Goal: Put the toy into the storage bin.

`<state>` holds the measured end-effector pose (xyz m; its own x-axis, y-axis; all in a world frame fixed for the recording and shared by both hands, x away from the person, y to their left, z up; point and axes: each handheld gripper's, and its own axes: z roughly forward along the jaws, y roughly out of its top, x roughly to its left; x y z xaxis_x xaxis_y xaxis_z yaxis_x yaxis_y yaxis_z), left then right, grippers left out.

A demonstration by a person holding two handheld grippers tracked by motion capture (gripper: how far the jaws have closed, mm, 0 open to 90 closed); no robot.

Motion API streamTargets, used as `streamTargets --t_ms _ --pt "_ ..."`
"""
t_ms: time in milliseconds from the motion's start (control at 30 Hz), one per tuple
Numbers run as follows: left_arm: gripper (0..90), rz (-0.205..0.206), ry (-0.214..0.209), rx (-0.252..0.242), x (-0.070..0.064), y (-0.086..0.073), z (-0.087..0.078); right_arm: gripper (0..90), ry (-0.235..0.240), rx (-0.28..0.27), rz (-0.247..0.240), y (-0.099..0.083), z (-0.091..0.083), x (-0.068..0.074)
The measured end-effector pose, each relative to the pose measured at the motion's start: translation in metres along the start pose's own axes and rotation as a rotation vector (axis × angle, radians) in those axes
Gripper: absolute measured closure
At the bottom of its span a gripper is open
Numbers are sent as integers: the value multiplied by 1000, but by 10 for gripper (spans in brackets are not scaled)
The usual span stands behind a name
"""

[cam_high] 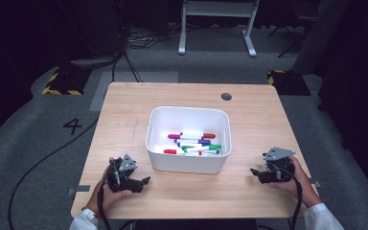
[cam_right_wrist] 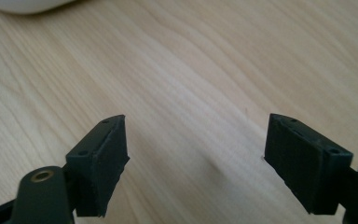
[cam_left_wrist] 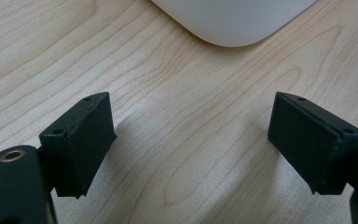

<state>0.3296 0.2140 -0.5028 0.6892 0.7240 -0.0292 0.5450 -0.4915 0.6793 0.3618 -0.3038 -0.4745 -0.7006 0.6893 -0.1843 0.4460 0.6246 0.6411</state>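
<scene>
**Markers in white bin, both grippers idle at table's near edge**

Bin (cam_high: 188,139): white, rounded corners, at centre of the high view on a light wooden table (cam_high: 124,110). Long axis runs left to right across the frame. One rounded corner of its wall appears at the top of the left gripper view (cam_left_wrist: 233,21).

Markers (cam_high: 194,143): a loose pile on the bin floor, white barrels with red, green, purple, blue and orange caps. Most lie roughly left to right, along the bin's long axis; exact count cannot be told.

Left gripper (cam_high: 143,182): lower left of the high view, held in a hand, just off the bin's near left corner, pointing right. Jaws spread wide, nothing between them but bare wood.

Right gripper (cam_high: 255,172): lower right of the high view, held in a hand, near the bin's right side but apart from it, pointing left. Jaws likewise spread wide over bare wood.

Surroundings: dark round grommet (cam_high: 226,97) near the table's far edge; white desk frame (cam_high: 218,24) on the grey floor at top; black cables (cam_high: 120,52) at upper left; a floor marking "4" (cam_high: 72,126) at left. The bin's walls stand between both grippers and the markers.
</scene>
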Motion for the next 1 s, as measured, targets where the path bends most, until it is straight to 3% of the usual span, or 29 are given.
streamTargets --t_ms 200,367,400,1000 --pt "145 7 2 2 1 1 0 207 22 -42 35 -25 1 3" --pt "145 6 3 1 0 0 0 178 62 -93 151 -42 -1 -4" --pt "145 7 2 1 1 1 0 177 71 -124 188 -47 0 -5" --pt "146 2 3 1 0 0 0 173 57 -117 189 -52 -5 -5"
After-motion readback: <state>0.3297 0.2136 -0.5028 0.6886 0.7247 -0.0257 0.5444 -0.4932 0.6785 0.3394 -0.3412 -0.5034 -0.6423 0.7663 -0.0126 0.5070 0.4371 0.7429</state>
